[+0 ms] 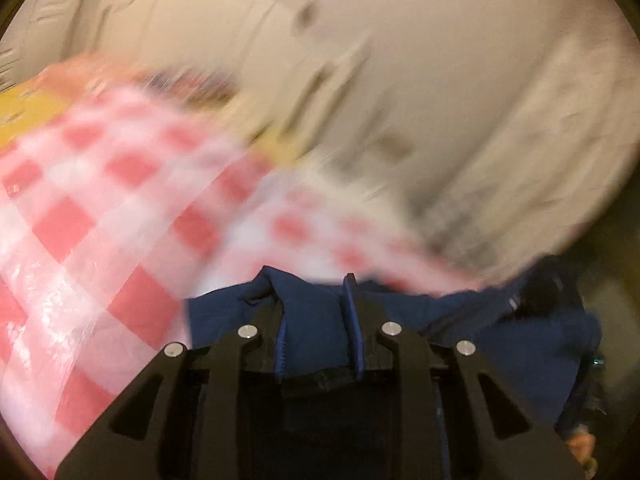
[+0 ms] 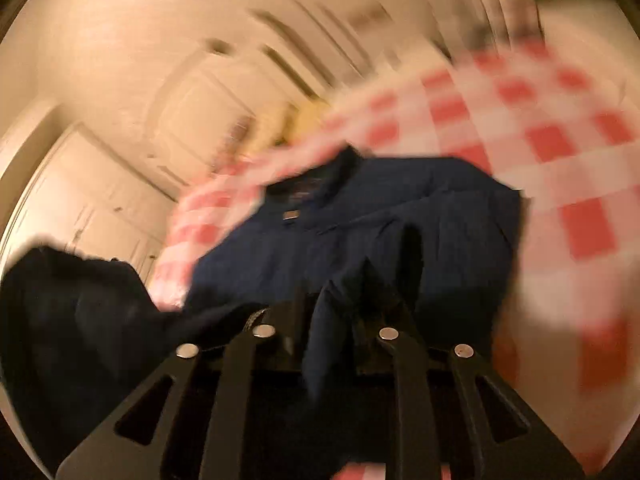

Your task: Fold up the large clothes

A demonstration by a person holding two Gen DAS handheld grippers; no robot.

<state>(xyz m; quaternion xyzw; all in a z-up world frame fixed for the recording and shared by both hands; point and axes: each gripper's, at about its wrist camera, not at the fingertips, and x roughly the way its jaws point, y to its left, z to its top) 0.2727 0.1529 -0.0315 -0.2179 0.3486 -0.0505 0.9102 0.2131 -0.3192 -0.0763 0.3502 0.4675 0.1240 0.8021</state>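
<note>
left gripper (image 1: 312, 292): matte black, two slotted linkage arms per side, four round silver pins, lower centre | right gripper (image 2: 360, 280): same black linkage, four silver pins, triangular cut-outs at bottom

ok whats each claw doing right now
left claw: closed on the navy garment
right claw: closed on the same navy garment

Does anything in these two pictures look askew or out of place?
Nothing is damaged or spilled. The dark blue cloth garment lies bunched on the red-and-white checked tablecloth, one part hanging off the table edge at lower left. Left gripper and right gripper each pinch a fold.
</note>
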